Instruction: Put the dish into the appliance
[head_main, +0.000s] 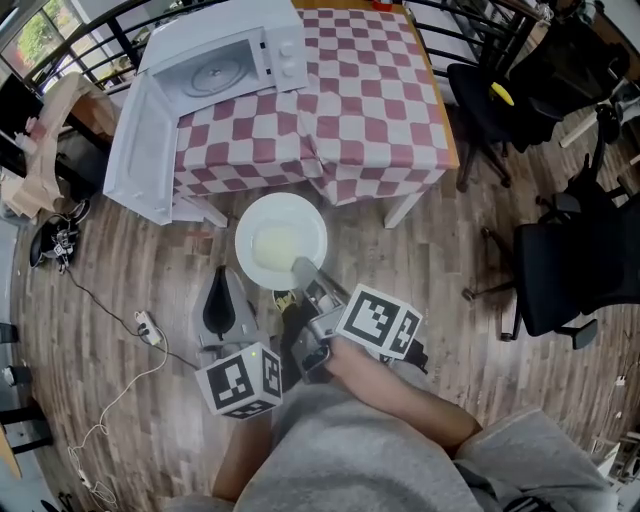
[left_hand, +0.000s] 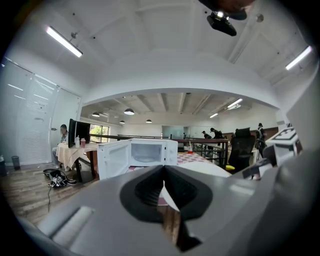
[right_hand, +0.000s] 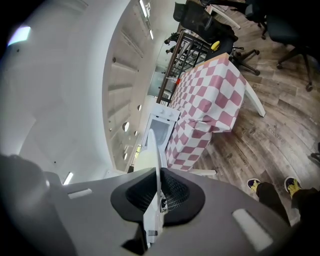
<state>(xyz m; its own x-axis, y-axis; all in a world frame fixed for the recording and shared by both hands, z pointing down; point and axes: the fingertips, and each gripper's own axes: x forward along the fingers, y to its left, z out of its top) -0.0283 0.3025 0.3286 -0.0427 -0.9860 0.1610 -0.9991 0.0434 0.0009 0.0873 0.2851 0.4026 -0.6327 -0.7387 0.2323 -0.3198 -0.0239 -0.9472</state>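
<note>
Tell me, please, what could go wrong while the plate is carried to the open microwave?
1. The right gripper pinches the plate only at its rim, above the wooden floor. The plate may tilt, slip out and break.
2. The microwave door stands open beyond the edge of the table. The plate might knock against it on the way in.
</note>
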